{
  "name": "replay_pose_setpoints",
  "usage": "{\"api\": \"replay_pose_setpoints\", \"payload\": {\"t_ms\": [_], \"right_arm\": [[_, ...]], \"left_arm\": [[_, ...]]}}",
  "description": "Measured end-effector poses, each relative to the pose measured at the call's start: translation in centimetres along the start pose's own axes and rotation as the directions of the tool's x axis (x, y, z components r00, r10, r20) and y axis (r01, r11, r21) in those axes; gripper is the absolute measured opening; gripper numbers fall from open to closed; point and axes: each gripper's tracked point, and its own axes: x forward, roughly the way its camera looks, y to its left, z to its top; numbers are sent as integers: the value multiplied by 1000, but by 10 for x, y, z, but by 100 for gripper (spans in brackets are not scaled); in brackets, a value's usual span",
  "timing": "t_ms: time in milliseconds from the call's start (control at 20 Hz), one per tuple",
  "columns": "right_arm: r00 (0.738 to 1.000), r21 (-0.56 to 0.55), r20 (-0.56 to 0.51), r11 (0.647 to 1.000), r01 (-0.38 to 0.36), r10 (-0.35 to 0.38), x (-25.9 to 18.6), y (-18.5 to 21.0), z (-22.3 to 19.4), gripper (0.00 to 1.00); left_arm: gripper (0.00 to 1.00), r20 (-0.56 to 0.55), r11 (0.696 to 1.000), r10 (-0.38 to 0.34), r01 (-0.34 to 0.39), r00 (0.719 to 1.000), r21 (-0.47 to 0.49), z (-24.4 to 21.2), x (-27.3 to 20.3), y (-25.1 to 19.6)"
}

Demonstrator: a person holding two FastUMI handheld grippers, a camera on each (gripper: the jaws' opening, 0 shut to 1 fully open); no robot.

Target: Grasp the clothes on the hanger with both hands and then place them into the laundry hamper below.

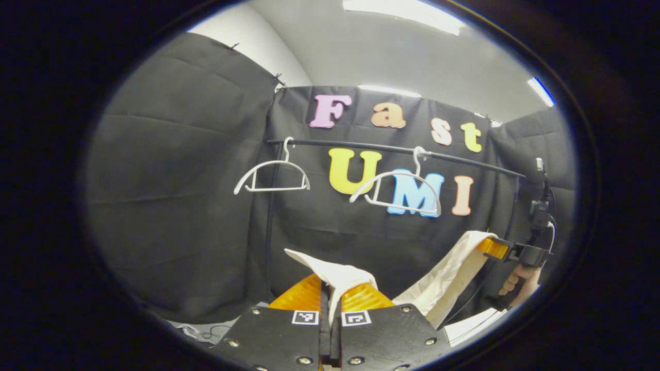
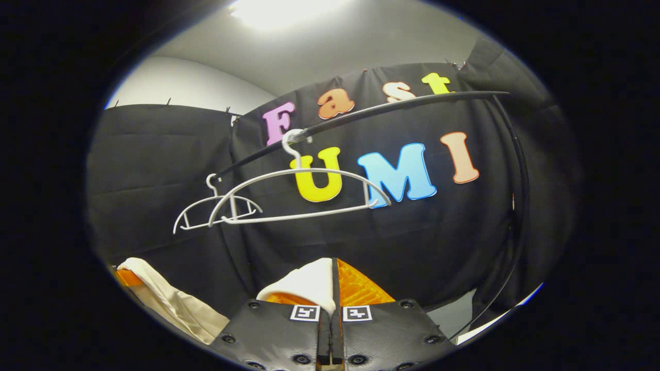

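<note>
Cream garment (image 1: 340, 275) off its hangers, stretched below the black rail (image 1: 392, 150), left tool (image 1: 330, 293) clamped on one end, right tool (image 2: 334, 283) clamped on the other, two bare white hangers (image 1: 271, 176) on the rail

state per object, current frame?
left gripper: shut on the cream garment
right gripper: shut on the cream garment
cream garment: off the hangers, slung between the two grippers
near hanger: bare, hooked on the rail
far hanger: bare, hooked on the rail
rail: holds both hangers
</note>
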Motion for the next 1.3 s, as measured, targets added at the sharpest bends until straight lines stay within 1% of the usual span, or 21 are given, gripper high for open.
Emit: {"api": "replay_pose_setpoints", "payload": {"t_ms": [150, 250, 350, 450, 550, 700, 850, 950, 1100, 1200, 1300], "right_arm": [[998, -10, -36, 999, -42, 42, -21, 39, -21, 2], [996, -4, -66, 998, -65, 65, -33, 61, -39, 2], [991, 2, -107, 997, -83, 83, -45, 80, -64, 2], [983, 5, -155, 995, -98, 98, -52, 96, -93, 2], [973, -1, -214, 996, -92, 90, -60, 105, -124, 2], [955, -14, -290, 997, -75, 67, -69, 109, -166, 2], [923, -12, -381, 998, -57, 48, -75, 106, -216, 2], [902, -17, -431, 999, -47, 35, -75, 102, -246, 2], [867, -9, -497, 999, -33, 24, -76, 95, -293, 2], [839, 12, -544, 1000, -7, 13, -75, 89, -328, 3], [817, 15, -577, 1000, 23, -10, -68, 77, -356, 2]], "left_arm": [[1, -22, 998, -38, 39, 999, 45, -9, -21, 10], [1, -39, 996, -59, 61, 997, 57, -19, -29, 18], [1, -66, 996, -77, 80, 995, 42, -33, -29, 27], [1, -94, 995, -96, 98, 991, 23, -52, -20, 34], [1, -143, 994, -102, 106, 984, 16, -77, -12, 42], [1, -234, 991, -107, 122, 966, 47, -121, -10, 50], [1, -335, 990, -103, 127, 937, 53, -169, -8, 60], [2, -374, 991, -102, 127, 922, 42, -191, -7, 66], [1, -441, 991, -107, 129, 891, 20, -244, -3, 69], [1, -483, 992, -111, 130, 868, 4, -279, 3, 69], [2, -518, 991, -115, 133, 848, -2, -314, 16, 70]]}}
